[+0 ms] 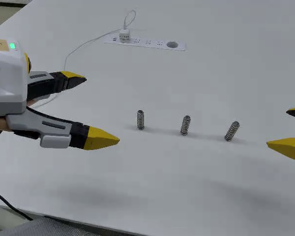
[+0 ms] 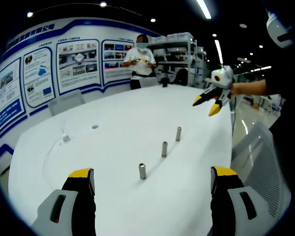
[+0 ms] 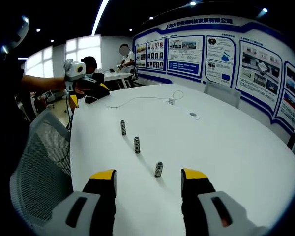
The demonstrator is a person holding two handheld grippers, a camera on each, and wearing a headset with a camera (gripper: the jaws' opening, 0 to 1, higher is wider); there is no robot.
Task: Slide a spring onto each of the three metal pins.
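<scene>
Three small metal pins stand in a row on the white table (image 1: 216, 73), each with a coil spring around it: the left spring (image 1: 140, 119), the middle spring (image 1: 185, 125) and the right spring (image 1: 231, 131), which leans a little. My left gripper (image 1: 99, 109) hovers open to the left of the row, holding nothing. My right gripper (image 1: 279, 128) is open at the right edge, also holding nothing. The right gripper view has the springs (image 3: 136, 144) running away from my open right gripper (image 3: 148, 173). Beyond my open left gripper (image 2: 152, 173) the pins (image 2: 164, 149) line up.
A white power strip (image 1: 145, 42) with a plugged-in adapter and a looping white cable (image 1: 76, 49) lies at the back of the table. A grey mesh chair (image 3: 34, 167) stands at the table's near edge. People stand by the far wall (image 2: 137, 61).
</scene>
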